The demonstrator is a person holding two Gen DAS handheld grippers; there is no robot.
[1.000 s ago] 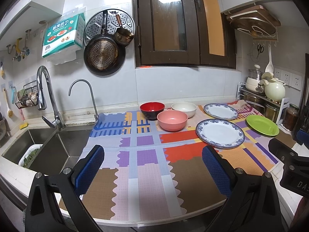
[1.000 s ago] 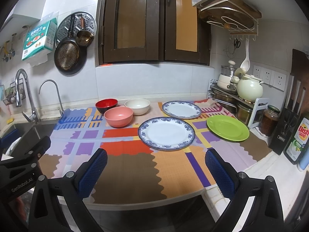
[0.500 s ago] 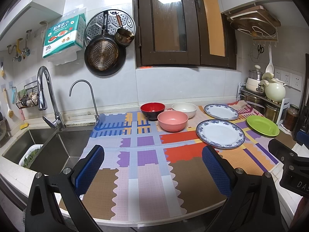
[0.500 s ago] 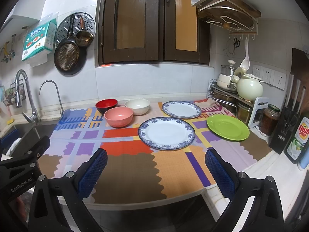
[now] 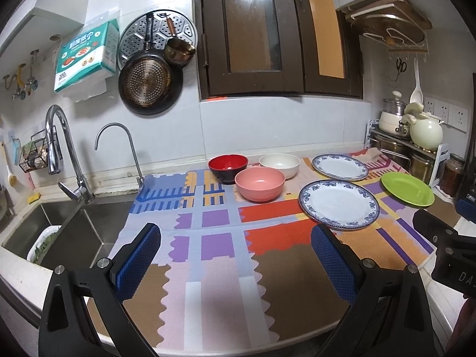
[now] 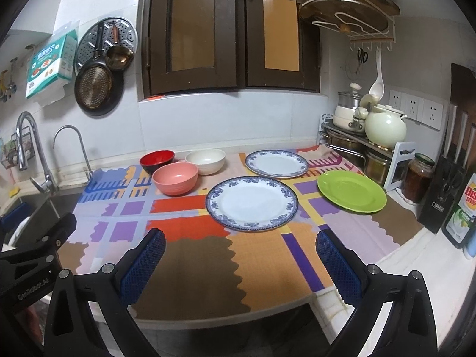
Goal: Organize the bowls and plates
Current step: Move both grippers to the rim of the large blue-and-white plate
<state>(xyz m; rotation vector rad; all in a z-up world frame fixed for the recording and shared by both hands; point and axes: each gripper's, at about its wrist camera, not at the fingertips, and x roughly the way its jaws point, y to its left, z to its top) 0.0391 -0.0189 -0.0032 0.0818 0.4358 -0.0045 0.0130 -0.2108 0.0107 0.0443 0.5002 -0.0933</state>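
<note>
**Ana:** Nothing has shifted since a second ago. Both grippers hover at the near edge of the counter, dishes just where they were.

**Ben:** And the left gripper?

**Ana:** Spread wide, nothing between its blue pads. It hangs over the near part of the patterned mat. Well beyond its tips sit three bowls near the mat's far edge: red bowl, white bowl, and pink bowl just in front, close between them.

**Ben:** Right side?

**Ana:** The right gripper is equally released and empty. The big blue-rimmed plate lies straight ahead, just past the fingertips, lined up with the gap between the jaws but apart from them.

**Ben:** Other plates?

**Ana:** A second blue-rimmed plate lies behind it, towards the far edge. The green plate rests near the mat's right edge, beside the pot rack.

**Ben:** Any contact?

**Ana:** No, neither gripper touches a dish.
</note>
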